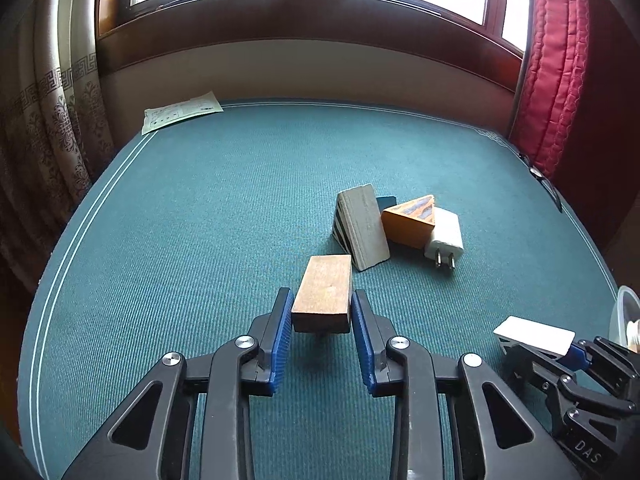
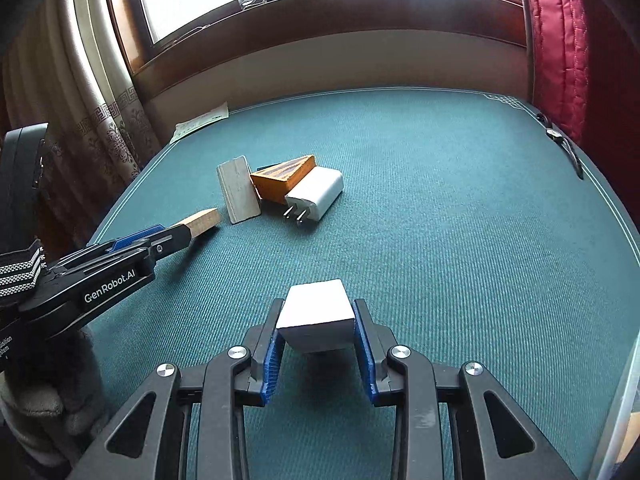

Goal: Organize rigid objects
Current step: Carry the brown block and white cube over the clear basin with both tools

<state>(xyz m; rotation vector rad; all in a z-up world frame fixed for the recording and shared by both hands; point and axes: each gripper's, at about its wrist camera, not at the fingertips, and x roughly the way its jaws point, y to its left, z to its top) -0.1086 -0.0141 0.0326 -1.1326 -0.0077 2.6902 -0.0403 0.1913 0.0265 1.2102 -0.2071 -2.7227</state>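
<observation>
My left gripper (image 1: 321, 310) is shut on a brown wooden block (image 1: 325, 288), held just above the green cloth; the same wooden block (image 2: 202, 220) sticks out of the left gripper (image 2: 188, 231) in the right wrist view. My right gripper (image 2: 316, 322) is shut on a white block (image 2: 316, 312), also lifted off the cloth. That white block (image 1: 534, 334) shows at the lower right of the left wrist view. On the cloth lie a grey wedge (image 1: 362, 232), an orange triangular block (image 1: 410, 220) and a white plug charger (image 1: 444, 238), touching one another.
A green cloth covers the table (image 1: 200, 220). A paper sheet (image 1: 180, 111) lies at the far left corner. Red quilted fabric (image 1: 556, 72) hangs at the right, a patterned curtain (image 1: 48, 120) at the left. A clear container's rim (image 1: 624, 316) shows at the right edge.
</observation>
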